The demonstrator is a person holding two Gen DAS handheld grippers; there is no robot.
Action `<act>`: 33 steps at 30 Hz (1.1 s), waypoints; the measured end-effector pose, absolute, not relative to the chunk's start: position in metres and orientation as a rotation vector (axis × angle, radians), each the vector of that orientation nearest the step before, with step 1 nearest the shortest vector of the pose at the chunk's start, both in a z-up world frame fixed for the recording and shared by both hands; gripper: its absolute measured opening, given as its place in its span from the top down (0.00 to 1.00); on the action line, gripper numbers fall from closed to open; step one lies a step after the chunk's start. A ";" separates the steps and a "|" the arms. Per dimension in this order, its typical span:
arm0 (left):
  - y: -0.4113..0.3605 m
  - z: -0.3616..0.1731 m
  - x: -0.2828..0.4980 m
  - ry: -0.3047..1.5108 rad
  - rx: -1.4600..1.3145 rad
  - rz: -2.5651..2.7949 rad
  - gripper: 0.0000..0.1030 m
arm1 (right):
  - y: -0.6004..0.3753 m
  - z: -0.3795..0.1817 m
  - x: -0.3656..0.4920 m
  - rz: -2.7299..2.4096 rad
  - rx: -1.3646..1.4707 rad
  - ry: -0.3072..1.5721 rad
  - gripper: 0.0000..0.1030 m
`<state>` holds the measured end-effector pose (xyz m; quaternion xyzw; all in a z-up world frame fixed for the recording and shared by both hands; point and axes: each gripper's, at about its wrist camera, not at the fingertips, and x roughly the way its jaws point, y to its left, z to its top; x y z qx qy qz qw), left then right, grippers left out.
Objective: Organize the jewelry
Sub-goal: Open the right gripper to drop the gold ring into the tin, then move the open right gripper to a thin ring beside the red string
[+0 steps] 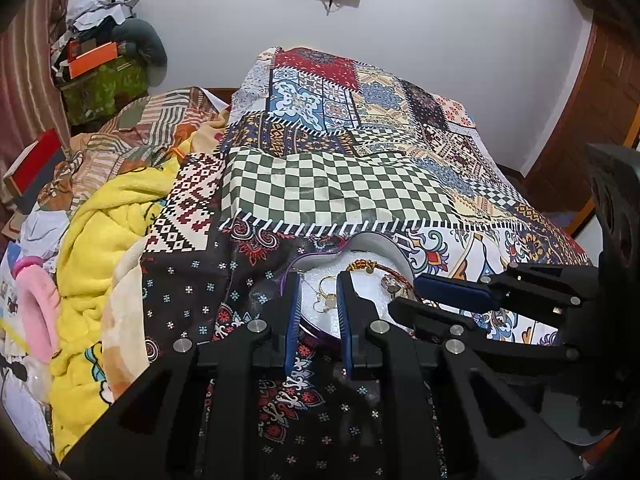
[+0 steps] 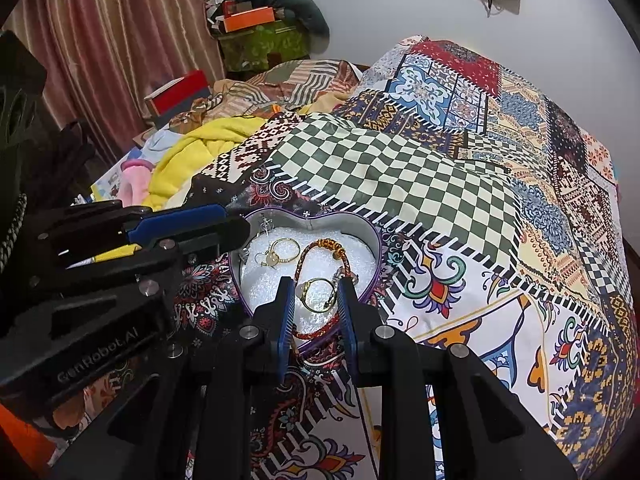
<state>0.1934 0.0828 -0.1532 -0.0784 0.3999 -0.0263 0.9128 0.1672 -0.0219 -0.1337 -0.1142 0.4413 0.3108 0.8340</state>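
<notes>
A heart-shaped tin (image 2: 373,236) with a purple rim and white foam lining rests on the patchwork bedspread. Inside lie a red-orange braided bracelet (image 2: 322,245), two gold rings (image 2: 286,249) and a small gold charm (image 2: 270,259). My right gripper (image 2: 315,284) is open over the tin's near end, and a gold ring (image 2: 318,297) lies on the foam between its fingers. My left gripper (image 1: 319,280) is open at the tin's (image 1: 380,241) left side, with a gold ring (image 1: 328,283) and a heart charm beyond its tips. The bracelet (image 1: 368,266) lies farther right, beside the right gripper (image 1: 406,292).
The patchwork bedspread (image 2: 460,184) covers the bed and rises into a hump behind the tin. A yellow blanket (image 1: 100,240), a pink item and a red box (image 2: 180,94) lie to the left. Stacked boxes and a striped curtain (image 2: 120,32) stand at the back left.
</notes>
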 end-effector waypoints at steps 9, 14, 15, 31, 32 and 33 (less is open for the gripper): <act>0.089 -0.136 0.181 0.796 -0.162 -0.027 0.79 | -0.030 -0.116 0.160 0.649 -0.234 0.879 0.54; 0.083 -0.123 0.170 0.771 -0.141 -0.012 0.65 | -0.043 -0.098 0.154 0.622 -0.219 0.842 0.54; 0.081 -0.120 0.167 0.767 -0.136 -0.011 0.63 | -0.046 -0.095 0.154 0.616 -0.218 0.836 0.54; 0.028 -0.116 0.143 0.810 -0.102 -0.069 0.54 | -0.131 -0.078 0.135 0.469 -0.187 0.808 0.54; 0.024 -0.119 0.142 0.820 -0.099 -0.077 0.54 | -0.137 -0.078 0.134 0.458 -0.189 0.810 0.54; 0.020 -0.123 0.142 0.832 -0.098 -0.087 0.54 | -0.141 -0.079 0.132 0.449 -0.192 0.813 0.54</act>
